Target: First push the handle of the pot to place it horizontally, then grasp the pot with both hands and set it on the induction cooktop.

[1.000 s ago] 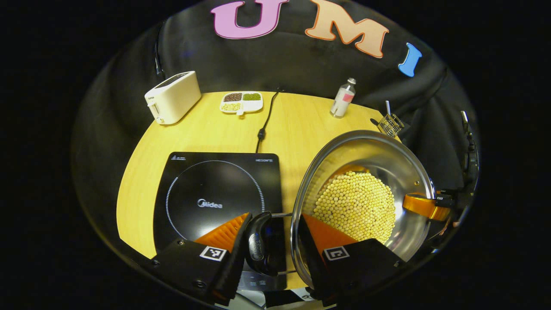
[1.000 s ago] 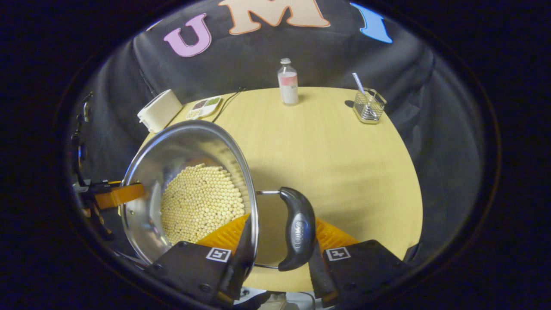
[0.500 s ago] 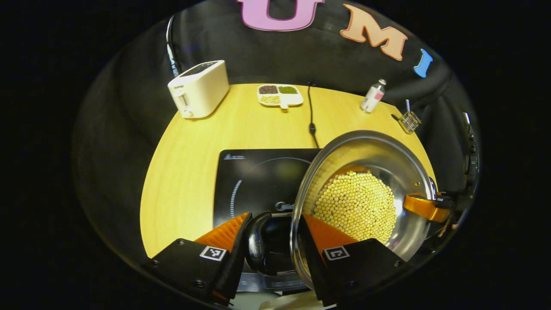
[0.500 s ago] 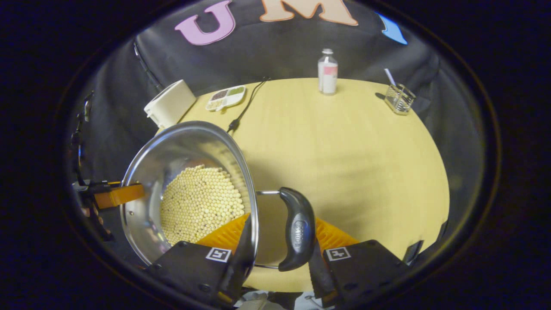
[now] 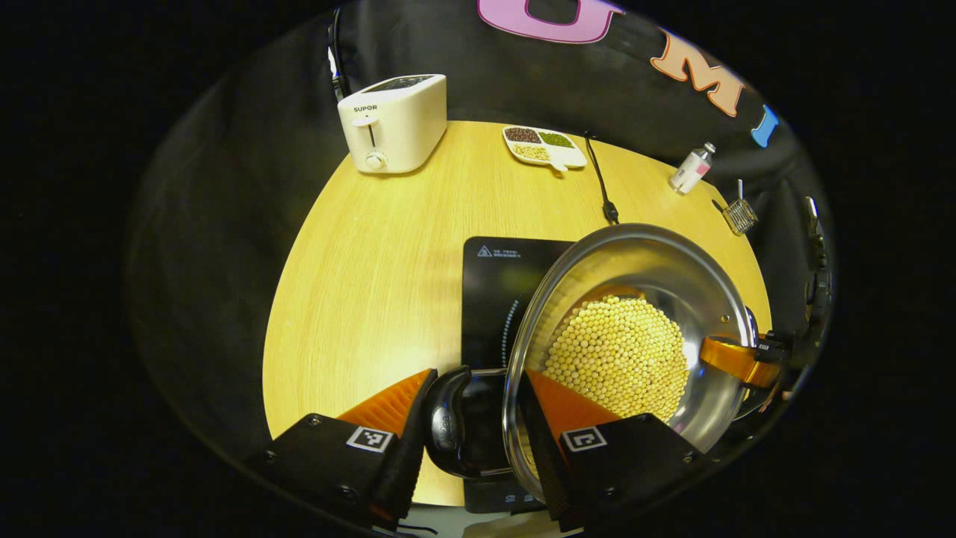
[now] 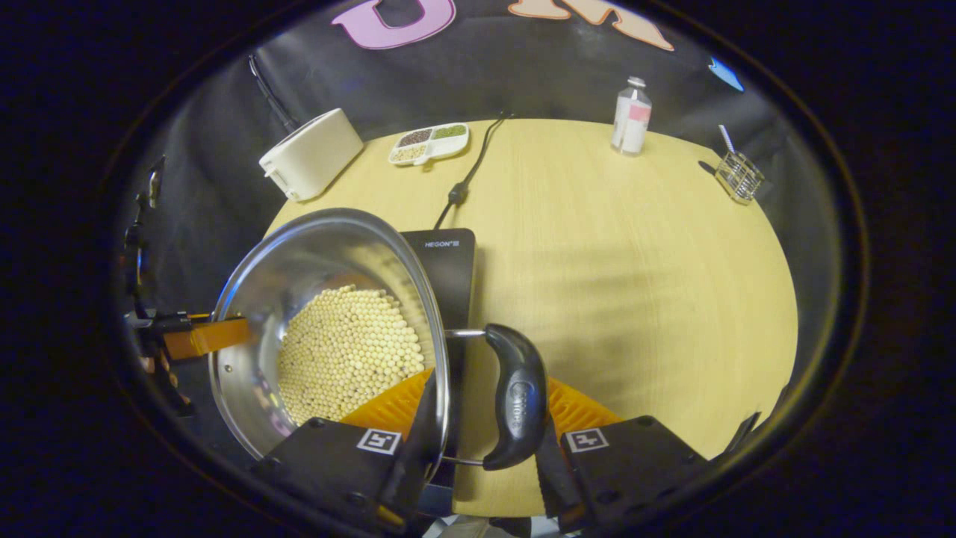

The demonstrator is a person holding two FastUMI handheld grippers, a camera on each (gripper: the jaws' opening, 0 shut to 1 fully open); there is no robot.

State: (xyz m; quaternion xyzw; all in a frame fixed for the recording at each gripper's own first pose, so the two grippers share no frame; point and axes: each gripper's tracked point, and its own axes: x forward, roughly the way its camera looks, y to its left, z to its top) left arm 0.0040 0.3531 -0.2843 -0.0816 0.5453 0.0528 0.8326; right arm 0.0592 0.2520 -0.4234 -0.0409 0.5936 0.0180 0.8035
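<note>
Both tongs point(image 5: 470, 418) point(image 6: 485, 422) clamping pot point(image 5: 642, 299) rim, over cooktop point(image 5: 493, 284) edge

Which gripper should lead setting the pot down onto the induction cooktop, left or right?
Probably left. The left gripper clamps the pot's handle over the induction cooktop, with more black glass beside it. The right gripper holds its handle over the bare table.

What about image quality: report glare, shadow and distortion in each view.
Left gripper view: fisheye bends the table edge; bright reflections on the pot rim; the toaster is sharp. Right gripper view: same bending; a soft shadow falls on the table right of the pot handle; nothing looks motion-blurred.
</note>
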